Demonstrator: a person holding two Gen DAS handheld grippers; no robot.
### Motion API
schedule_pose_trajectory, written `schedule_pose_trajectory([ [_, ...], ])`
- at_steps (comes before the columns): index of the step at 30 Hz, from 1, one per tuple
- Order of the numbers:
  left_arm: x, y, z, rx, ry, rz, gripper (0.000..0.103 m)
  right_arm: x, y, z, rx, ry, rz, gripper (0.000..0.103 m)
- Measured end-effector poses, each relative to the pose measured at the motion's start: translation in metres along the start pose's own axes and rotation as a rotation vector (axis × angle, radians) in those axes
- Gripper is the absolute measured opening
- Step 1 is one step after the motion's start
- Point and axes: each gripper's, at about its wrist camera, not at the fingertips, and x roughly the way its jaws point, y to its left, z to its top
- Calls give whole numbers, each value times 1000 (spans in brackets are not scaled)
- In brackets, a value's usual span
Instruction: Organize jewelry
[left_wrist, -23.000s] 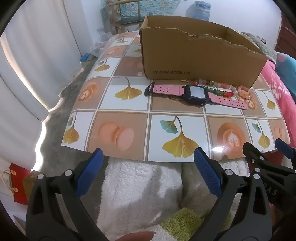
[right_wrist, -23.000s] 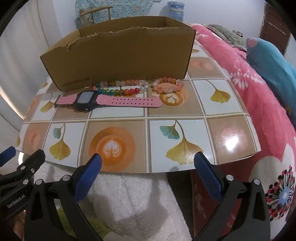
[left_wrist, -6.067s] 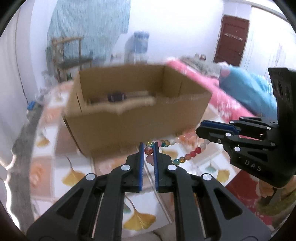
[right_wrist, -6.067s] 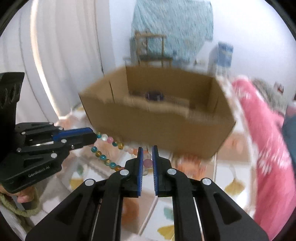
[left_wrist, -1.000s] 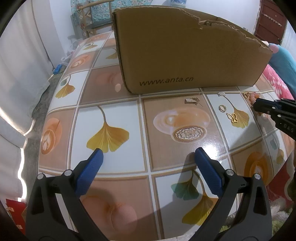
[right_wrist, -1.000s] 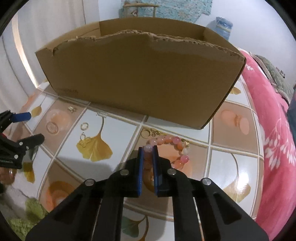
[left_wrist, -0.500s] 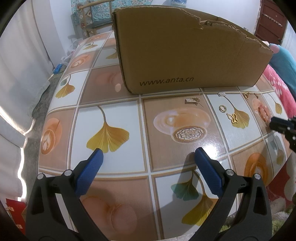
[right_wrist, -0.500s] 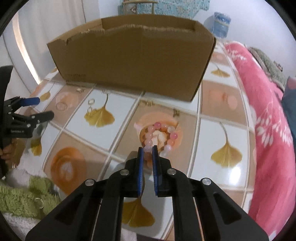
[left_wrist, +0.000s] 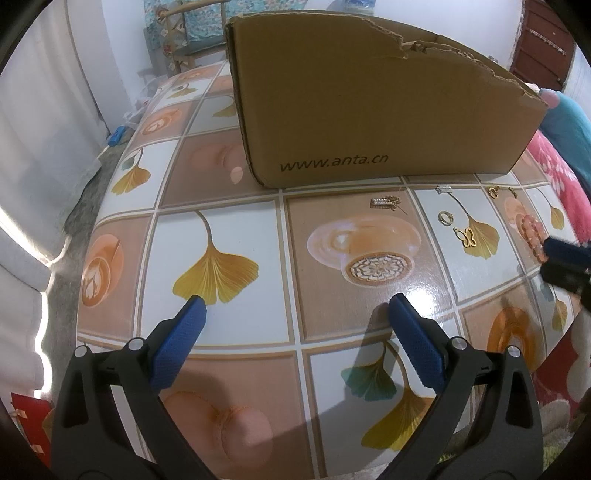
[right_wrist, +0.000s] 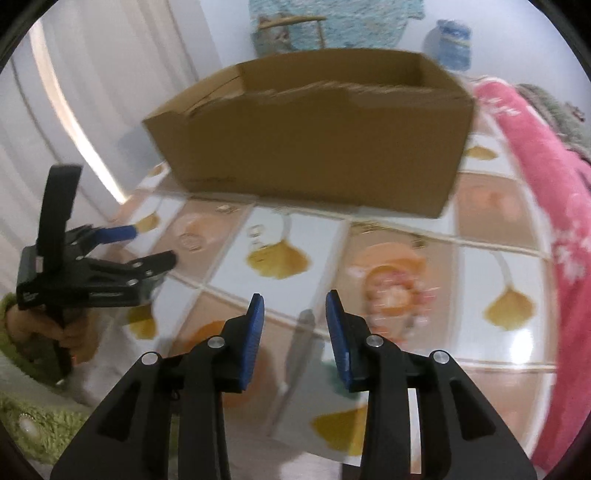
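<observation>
Right wrist | our right gripper (right_wrist: 293, 301) fingers opening, empty; left gripper (left_wrist: 291, 310) spread | risk: blurred bracelet (right_wrist: 391, 295) nearby, we could misgrab.

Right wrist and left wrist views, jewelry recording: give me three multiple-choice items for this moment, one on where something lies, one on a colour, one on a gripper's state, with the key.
1. Where does the pink bead bracelet lie?
A. inside the cardboard box
B. on the tabletop in front of the cardboard box
C. between the left gripper's fingers

2. What colour are the pads of the left gripper?
A. blue
B. red
C. yellow

3. How does the right gripper stand?
A. clamped on the bracelet
B. jaws apart with nothing between them
C. clamped on the box wall

Key: B, the bracelet rests on a brown tile of the tabletop, short of the cardboard box; A, both pads of the left gripper show blue; B, the jaws are opening and only tabletop shows between them.
</observation>
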Motion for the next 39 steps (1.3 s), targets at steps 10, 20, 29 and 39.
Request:
schedule_pose_trajectory([
  [10,-1,0,-1,0,-6,0,96,13,-20,-4,85,14,6,34],
  [20,-3,1,-3,12,-18,2,96,18,-1,-2,7,5,20,34],
  [29,-22,-15,16,83,-149,-78,94,25,-2,10,26,-33,20,34],
  [39,2,-36,41,170,-103,-121,53,33,-7,26,44,-66,38,34],
])
